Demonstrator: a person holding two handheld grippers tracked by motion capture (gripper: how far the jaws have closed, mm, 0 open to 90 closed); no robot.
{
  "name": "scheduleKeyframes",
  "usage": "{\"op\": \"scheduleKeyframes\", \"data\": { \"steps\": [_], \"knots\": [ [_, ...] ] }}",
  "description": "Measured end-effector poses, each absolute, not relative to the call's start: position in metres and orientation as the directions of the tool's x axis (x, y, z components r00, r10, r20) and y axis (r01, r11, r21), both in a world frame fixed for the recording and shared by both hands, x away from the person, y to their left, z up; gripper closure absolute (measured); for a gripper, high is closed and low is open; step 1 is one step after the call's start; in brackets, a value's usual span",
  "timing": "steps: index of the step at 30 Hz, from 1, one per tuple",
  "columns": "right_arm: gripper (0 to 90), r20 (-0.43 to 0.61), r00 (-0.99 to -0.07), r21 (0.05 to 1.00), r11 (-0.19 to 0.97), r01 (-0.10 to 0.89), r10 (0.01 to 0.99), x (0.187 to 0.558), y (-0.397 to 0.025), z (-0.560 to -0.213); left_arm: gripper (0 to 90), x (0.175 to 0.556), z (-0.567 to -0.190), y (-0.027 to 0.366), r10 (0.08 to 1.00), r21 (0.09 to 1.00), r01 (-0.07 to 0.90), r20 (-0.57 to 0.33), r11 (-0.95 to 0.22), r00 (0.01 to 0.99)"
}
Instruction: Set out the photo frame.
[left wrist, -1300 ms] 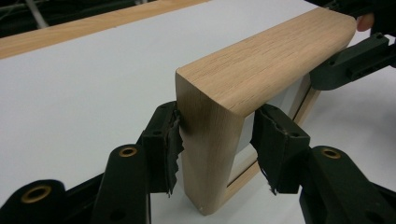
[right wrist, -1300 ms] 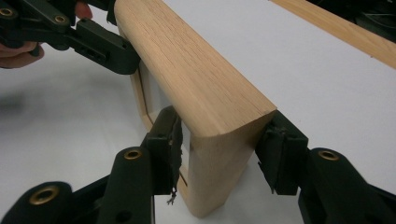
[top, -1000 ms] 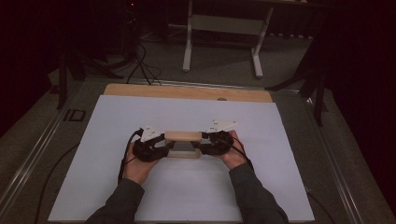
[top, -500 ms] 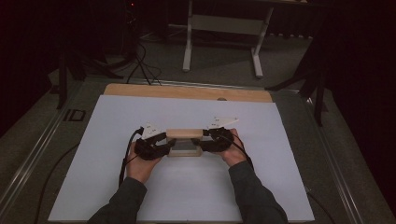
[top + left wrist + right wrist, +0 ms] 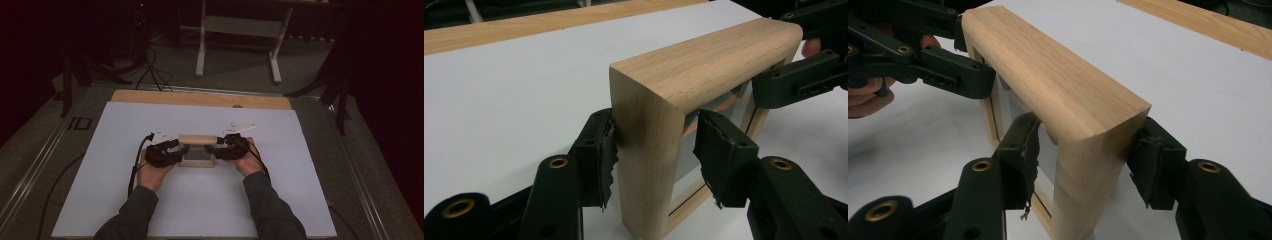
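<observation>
Wooden frame (image 5: 197, 140) between both grippers' fingers (image 5: 596, 150)

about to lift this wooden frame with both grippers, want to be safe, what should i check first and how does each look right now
1. Left gripper straddles the wooden frame at its end post: ok. One pad touches the wood; the other stands just off it, so not yet clamped: not ok.
2. Right gripper around the opposite end: ok, both pads look pressed against the post.
3. Both grips at matching height: cannot tell.
4. Frame upright on the white sheet: ok.
5. Grey panel secure inside the frame: cannot tell.
6. Path above the sheet free of other things: ok in the high view.
</observation>
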State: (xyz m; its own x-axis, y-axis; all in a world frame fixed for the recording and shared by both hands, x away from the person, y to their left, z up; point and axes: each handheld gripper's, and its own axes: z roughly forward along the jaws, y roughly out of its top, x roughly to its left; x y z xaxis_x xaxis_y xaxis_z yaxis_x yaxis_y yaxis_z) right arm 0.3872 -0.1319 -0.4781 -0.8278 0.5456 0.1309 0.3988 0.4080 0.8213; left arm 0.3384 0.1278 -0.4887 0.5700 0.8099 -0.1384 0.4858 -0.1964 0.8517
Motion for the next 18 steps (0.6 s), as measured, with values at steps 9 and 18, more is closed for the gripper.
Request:
{"op": "scheduleKeyframes", "data": {
  "steps": [9,18],
  "knots": [
    [47.0,0.146,-0.813,0.790,0.428,0.439,0.564,0.391,-0.129,-0.489,51.1,0.346,-0.494,0.129,0.807,0.845,0.498,-0.149,-0.195,0.571],
    [46.6,0.148,-0.801,0.777,0.433,0.457,0.580,0.392,-0.129,-0.496,50.3,0.349,-0.499,0.128,0.808,0.833,0.513,-0.150,-0.207,0.569]
  ]
}}
